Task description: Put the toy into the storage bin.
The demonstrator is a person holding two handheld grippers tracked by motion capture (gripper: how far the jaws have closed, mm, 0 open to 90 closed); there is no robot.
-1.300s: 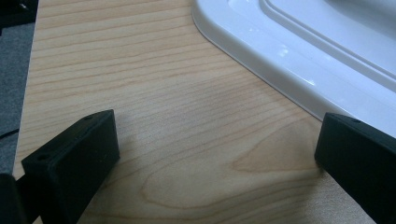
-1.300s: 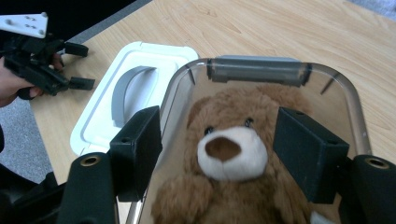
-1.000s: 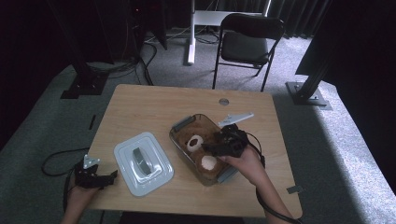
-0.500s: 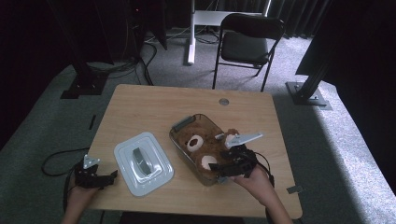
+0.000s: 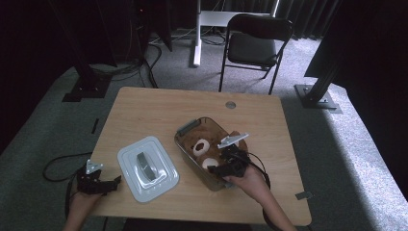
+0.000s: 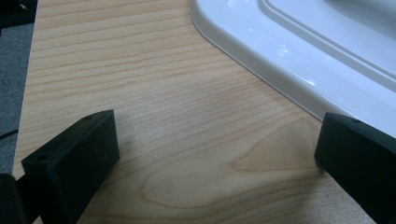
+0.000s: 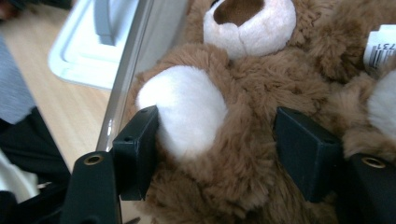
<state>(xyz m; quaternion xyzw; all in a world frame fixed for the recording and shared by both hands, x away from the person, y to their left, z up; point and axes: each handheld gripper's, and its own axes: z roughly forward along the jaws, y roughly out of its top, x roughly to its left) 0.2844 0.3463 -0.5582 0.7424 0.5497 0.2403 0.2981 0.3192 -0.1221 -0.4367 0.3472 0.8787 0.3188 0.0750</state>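
Observation:
A brown teddy bear lies in a clear rectangular container on the wooden table. My right gripper reaches down into the container's near end. In the right gripper view its black jaws stand open on either side of the bear's white-soled paw, and the left jaw touches the paw's edge. The white lid with a grey handle lies flat to the container's left. My left gripper rests at the table's front left, open over bare wood, with the lid's rim just beyond it.
The wooden table has bare room at the back and left. A black folding chair stands behind it. The container's clear wall runs close by my right gripper's left jaw. A white tag shows on the bear.
My right gripper has drawn back towards the person and sunk into the container's near end, around the bear's paw. The left gripper and the lid have stayed put.

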